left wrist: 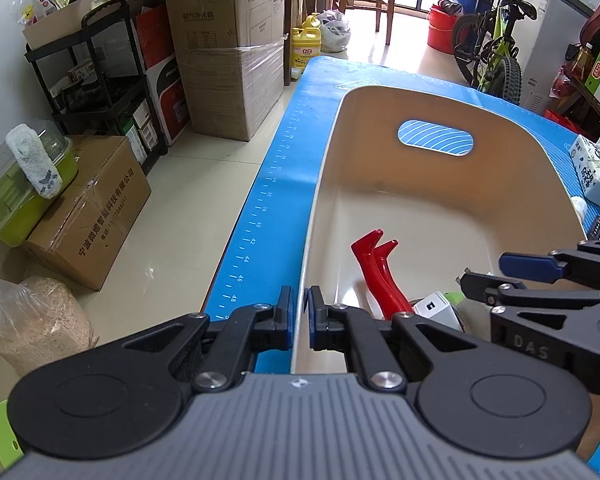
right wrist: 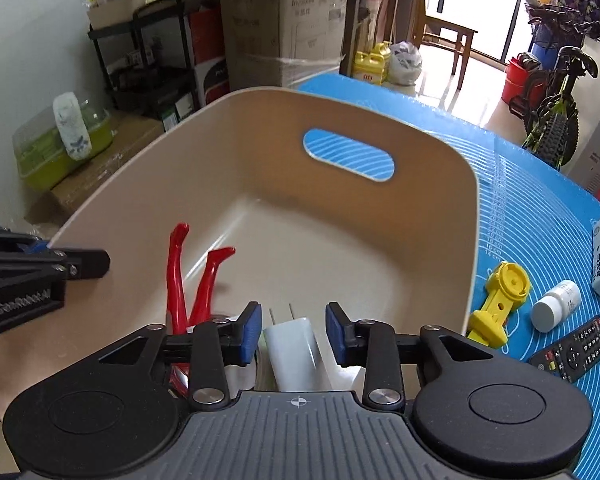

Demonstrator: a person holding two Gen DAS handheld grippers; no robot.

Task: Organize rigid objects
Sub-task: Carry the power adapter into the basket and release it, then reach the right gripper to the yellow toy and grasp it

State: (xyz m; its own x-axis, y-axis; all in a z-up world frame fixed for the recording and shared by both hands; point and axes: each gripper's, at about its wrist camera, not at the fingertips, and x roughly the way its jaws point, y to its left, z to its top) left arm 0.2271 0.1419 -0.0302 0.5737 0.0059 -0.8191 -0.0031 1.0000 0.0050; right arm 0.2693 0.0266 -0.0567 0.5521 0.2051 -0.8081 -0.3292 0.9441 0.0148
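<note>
Right tongs (right wrist: 292, 332) are held open astride the white charger (right wrist: 296, 354), prongs pointing far, inside the bin (right wrist: 474, 216); nothing is gripped.

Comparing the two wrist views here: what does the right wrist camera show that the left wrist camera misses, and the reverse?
Only the right wrist view shows the yellow plastic toy lying on the blue mat beside the bin, and the whole remote control.

Only the left wrist view shows the left gripper clamped on the bin's side wall, and the sack of wood shavings on the floor.

Both show the beige bin, the red-handled pliers and white charger inside it, and the right gripper, open around the charger without pressing it.
</note>
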